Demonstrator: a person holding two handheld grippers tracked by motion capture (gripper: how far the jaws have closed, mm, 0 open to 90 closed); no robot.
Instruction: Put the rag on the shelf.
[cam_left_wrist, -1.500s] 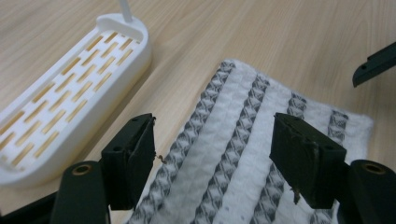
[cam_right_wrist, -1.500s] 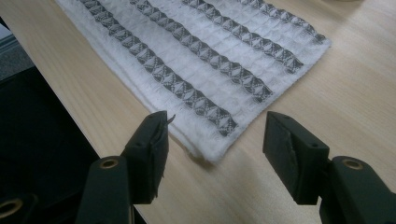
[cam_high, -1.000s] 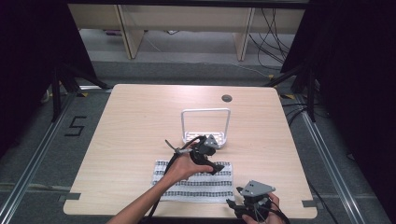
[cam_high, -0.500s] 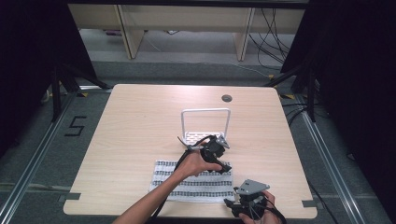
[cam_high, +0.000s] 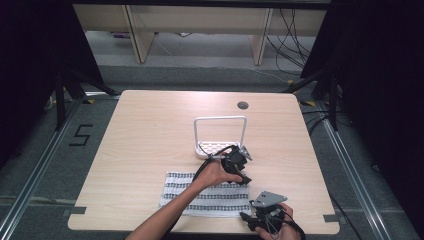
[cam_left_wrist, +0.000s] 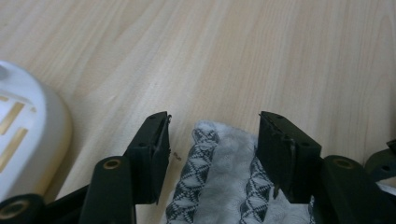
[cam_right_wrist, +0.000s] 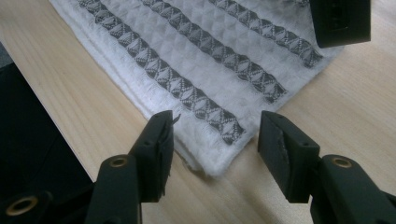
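Towel (cam_high: 210, 192) is being approached, flat at the table's (cam_high: 150, 145) near edge; far-right corner straddled by left gripper (cam_left_wrist: 212, 135), near-right by right gripper (cam_right_wrist: 215, 140), jaws apart. Closing is judged next.

The left gripper (cam_high: 243, 178) was held by a hand (cam_high: 216, 172) on an outstretched forearm, jaws spread apart and pointing down. The right gripper (cam_high: 244, 216) sat low near the person, jaws also apart.
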